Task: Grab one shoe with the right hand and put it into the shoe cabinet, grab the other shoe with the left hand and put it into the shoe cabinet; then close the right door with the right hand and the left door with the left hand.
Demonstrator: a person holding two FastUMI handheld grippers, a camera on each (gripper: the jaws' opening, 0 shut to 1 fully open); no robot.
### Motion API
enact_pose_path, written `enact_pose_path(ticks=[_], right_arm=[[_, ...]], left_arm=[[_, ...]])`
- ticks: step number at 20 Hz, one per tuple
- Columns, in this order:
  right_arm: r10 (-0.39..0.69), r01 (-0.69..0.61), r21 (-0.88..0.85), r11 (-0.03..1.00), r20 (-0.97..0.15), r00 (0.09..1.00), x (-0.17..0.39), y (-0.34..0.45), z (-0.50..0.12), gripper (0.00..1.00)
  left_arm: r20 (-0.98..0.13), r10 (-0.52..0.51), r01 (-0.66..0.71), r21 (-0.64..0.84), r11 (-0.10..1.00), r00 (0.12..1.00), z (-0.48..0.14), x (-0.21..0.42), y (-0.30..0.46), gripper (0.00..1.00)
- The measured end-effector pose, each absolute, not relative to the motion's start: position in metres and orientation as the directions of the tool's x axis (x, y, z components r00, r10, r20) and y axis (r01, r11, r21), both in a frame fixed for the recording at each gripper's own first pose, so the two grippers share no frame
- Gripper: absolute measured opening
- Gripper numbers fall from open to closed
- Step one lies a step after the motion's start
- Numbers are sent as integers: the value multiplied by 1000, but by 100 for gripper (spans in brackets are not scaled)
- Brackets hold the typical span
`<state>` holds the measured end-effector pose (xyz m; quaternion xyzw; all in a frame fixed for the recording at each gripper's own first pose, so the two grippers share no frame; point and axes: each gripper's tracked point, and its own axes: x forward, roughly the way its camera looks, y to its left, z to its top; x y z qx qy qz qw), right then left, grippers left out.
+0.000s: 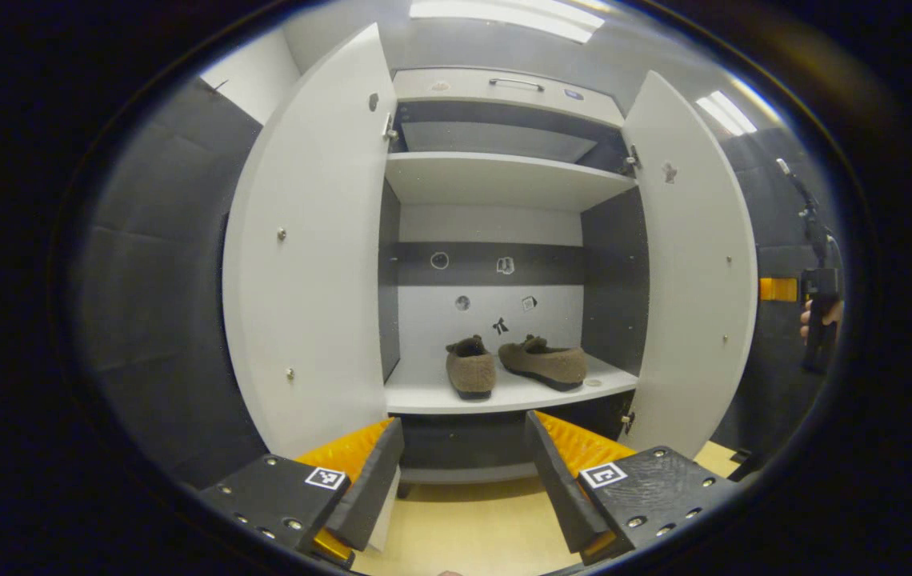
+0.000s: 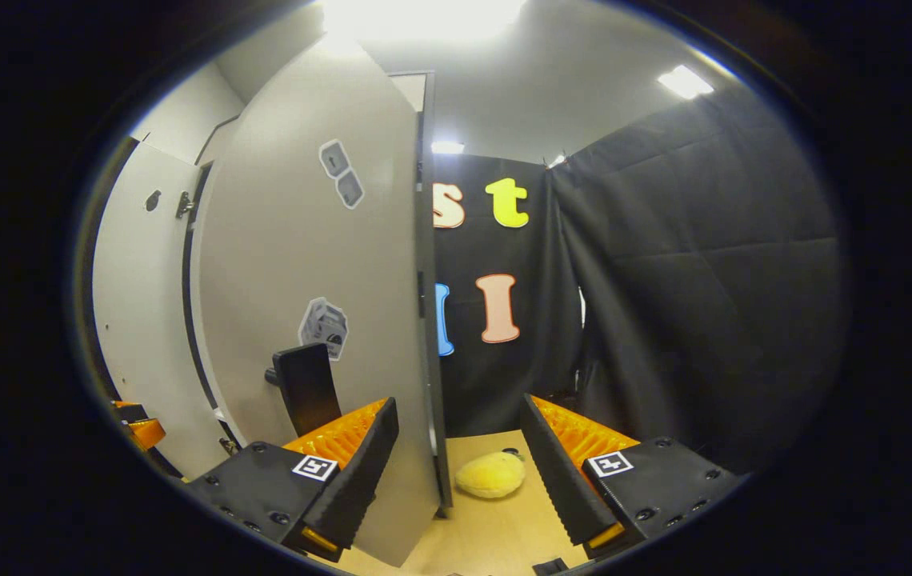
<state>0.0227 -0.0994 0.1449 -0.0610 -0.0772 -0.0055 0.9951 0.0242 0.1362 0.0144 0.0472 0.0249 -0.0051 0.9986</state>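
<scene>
Stage of task: both shoes were seen lying on the lower shelf (image 1: 424,396) of the shoe cabinet (image 1: 504,184), so the door-closing steps were judged to remain
Shoes, count: two were counted, a left shoe (image 1: 470,368) with its long axis pointing out toward the camera and a right shoe (image 1: 544,362) lying crosswise, heel toward the right wall; they were set just beside each other
Doors, count: two, both swung wide open; the left door (image 1: 304,264) and the right door (image 1: 692,264) were seen flanking the opening
Left gripper (image 1: 464,472): the jaws were held wide apart with nothing between them, aimed straight at the cabinet's opening from well back, over the floor (image 1: 464,528)
Right gripper (image 2: 452,464): the jaws were held wide apart, gripping nothing; the free edge of the right door (image 2: 320,264) was seen standing upright between the fingers, nearer the left finger
Key relation: the right door's tall edge lay directly ahead of the right gripper, its long axis vertical; this hand was judged the nearer to its door, so a sideways push toward the cabinet was judged the coming move
Other gripper in left gripper view: a hand (image 1: 820,316) holding the other tool was seen beyond the right door's outer face
Other items: one yellow plush object (image 2: 490,474) on the floor past the door's edge
</scene>
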Motion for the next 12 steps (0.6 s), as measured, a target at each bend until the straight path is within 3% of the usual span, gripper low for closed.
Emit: enact_pose_path(ticks=[9, 12], right_arm=[[158, -145, -102, 984, 130, 979, 43, -15, 132, 98], [185, -171, -98, 980, 152, 971, 48, -4, 142, 98]], left_arm=[[-22, 82, -80, 69, 994, 996, 21, -16, 177, 89], [-9, 161, -161, 36, 986, 987, 36, -36, 210, 89]])
